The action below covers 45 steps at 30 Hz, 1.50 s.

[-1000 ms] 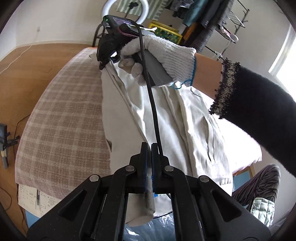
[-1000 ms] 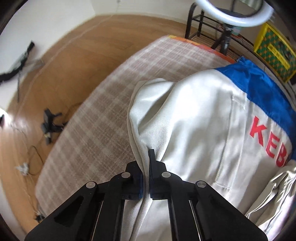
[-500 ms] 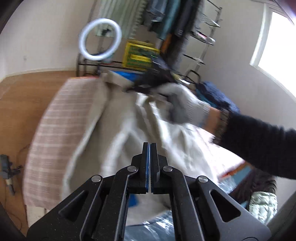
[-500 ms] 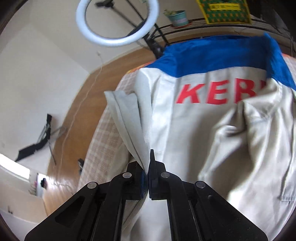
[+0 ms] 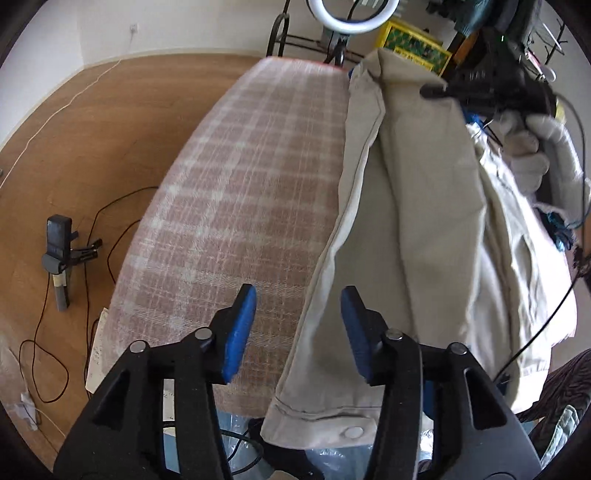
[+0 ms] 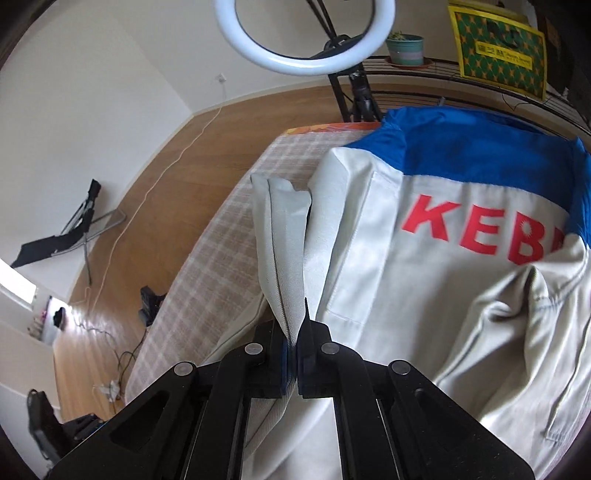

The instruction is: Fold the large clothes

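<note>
A large beige work jacket [image 5: 424,229] with a blue yoke and red letters "KEB" [image 6: 461,225] lies on the plaid-covered table [image 5: 240,192]. My left gripper [image 5: 298,325] is open and empty, its blue pads either side of the jacket's near hem edge. My right gripper [image 6: 294,354] is shut on a fold of the jacket's edge [image 6: 284,251] and holds it up over the garment. In the left wrist view the right gripper [image 5: 491,88] shows at the top right, in a white-gloved hand.
A ring light on a stand [image 6: 303,33] and a wire shelf with a yellow box [image 6: 498,55] stand past the table's far end. Cables and a small device [image 5: 59,251] lie on the wooden floor to the left.
My left gripper has opened and let go of the jacket's edge. My right gripper has carried its fold up and over toward the blue yoke.
</note>
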Available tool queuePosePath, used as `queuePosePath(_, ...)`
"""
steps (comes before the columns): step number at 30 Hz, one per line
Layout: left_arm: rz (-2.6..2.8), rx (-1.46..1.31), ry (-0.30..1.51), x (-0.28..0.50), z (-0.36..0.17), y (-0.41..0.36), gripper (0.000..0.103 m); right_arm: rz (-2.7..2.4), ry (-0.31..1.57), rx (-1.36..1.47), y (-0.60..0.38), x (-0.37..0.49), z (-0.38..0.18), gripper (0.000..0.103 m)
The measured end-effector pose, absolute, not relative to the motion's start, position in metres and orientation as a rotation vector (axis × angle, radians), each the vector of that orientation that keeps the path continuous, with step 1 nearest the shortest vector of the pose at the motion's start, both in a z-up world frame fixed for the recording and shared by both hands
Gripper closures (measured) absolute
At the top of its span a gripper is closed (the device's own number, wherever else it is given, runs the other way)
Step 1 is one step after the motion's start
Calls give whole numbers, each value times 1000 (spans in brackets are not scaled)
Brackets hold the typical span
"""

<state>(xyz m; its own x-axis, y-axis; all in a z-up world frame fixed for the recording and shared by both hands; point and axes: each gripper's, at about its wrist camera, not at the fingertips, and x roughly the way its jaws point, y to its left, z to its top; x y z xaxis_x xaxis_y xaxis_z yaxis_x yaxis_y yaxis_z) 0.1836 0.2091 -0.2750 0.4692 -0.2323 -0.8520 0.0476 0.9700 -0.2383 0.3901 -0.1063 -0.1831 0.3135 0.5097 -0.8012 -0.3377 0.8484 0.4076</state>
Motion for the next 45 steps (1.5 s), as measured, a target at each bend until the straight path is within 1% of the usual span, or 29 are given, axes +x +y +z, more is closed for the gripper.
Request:
queuePosePath(2,-200,-212,1099,189,-286,202,54,569,1133,173,-101,391,-185,100)
queuePosePath(3,-219,-238,1111,188,-291,201,60,571,1139,167,-96,392,-185,100)
queuePosePath(4,-245,-270,1127,189,-297,201,92,569,1142,154,-91,394,-186,100)
queuePosePath(5,-258,-287,1150,190,-301,200,102,565,1144,140,-88,395,-187,100)
queuePosePath(8,-319,-381,1136,187,-295,203,103,562,1178,102,-70,403,-192,96)
queuePosePath(10,-352,-498,1084,179,-277,209,103,559,1218,64,-53,407,-199,94)
queuePosePath(11,-361,-509,1058,176,-268,208,103,560,1227,41,-45,409,-200,90)
queuePosePath(13,-390,-448,992,170,-244,197,103,561,1236,-25,-26,411,-202,76)
queuePosePath(15,-434,-432,961,164,-231,183,103,560,1237,-85,-7,412,-200,49)
queuePosePath(16,-452,-420,955,162,-227,174,103,566,1243,-108,0,412,-201,45)
queuePosePath(17,-461,-390,950,159,-224,164,103,570,1253,-136,9,412,-202,44)
queuePosePath(21,-495,-277,930,150,-214,132,103,490,1282,-372,44,409,-216,44)
queuePosePath(23,-506,-249,925,147,-210,124,103,468,1288,-433,49,406,-223,45)
queuePosePath(25,-509,-220,928,146,-211,117,103,448,1295,-434,45,404,-231,72)
queuePosePath(26,-514,-219,931,145,-211,115,103,426,1299,-437,39,404,-235,95)
queuePosePath(27,-516,-215,935,145,-212,114,103,420,1304,-414,31,405,-238,98)
queuePosePath(29,-518,-191,934,141,-212,107,103,434,1293,-309,6,407,-234,100)
queuePosePath(32,-538,-140,922,136,-209,89,103,462,1243,-74,-40,408,-217,100)
queuePosePath(37,-673,-35,897,113,-198,38,103,484,1123,339,-153,395,-195,101)
queuePosePath(39,-703,36,895,102,-198,16,103,486,1098,465,-194,387,-202,101)
queuePosePath(41,-752,50,921,94,-200,2,103,456,1112,513,-220,380,-217,101)
queuePosePath(43,-764,-3,933,94,-195,4,103,418,1142,534,-236,375,-234,100)
queuePosePath(45,-741,-69,904,95,-183,17,103,401,1156,557,-248,373,-246,101)
